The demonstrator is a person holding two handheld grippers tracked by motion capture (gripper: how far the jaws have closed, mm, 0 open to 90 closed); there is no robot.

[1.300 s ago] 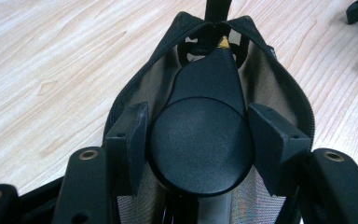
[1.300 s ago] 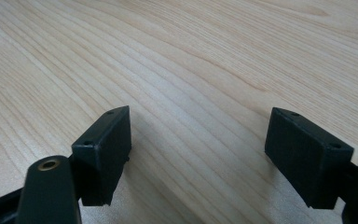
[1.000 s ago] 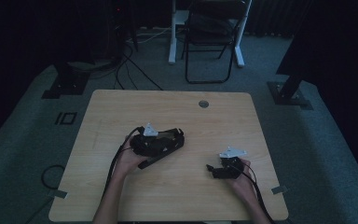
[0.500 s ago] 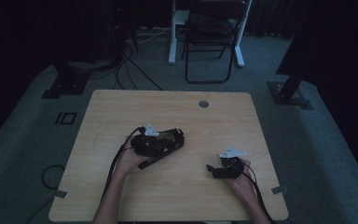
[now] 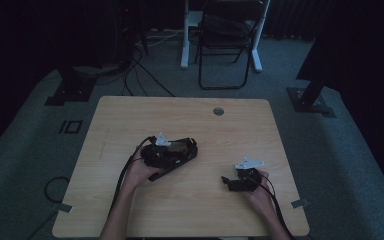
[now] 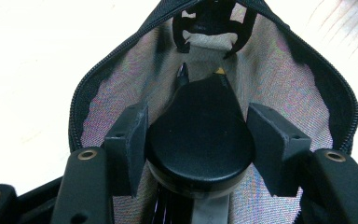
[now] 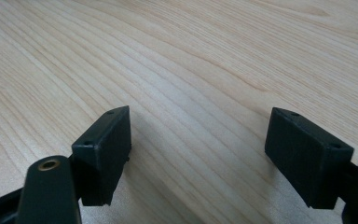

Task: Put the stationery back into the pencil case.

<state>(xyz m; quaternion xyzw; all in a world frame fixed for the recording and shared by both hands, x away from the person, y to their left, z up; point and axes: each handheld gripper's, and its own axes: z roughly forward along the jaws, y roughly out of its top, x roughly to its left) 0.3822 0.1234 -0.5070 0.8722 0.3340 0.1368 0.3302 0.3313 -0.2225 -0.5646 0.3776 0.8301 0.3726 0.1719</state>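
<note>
On the wooden table [image 5: 130,210] an open black pouch [image 5: 182,148] lies near the middle, its zipper edge spread wide and a grey lining showing. The left gripper [image 6: 198,135] reaches into the pouch mouth, its 2 pads pressed on either side of a round black object [image 6: 200,135] — clamped on it, inside the lining. The right gripper [image 7: 200,154] sits well apart toward the table's right side, low over bare wood — its jaws stand wide apart with nothing between them.
</note>
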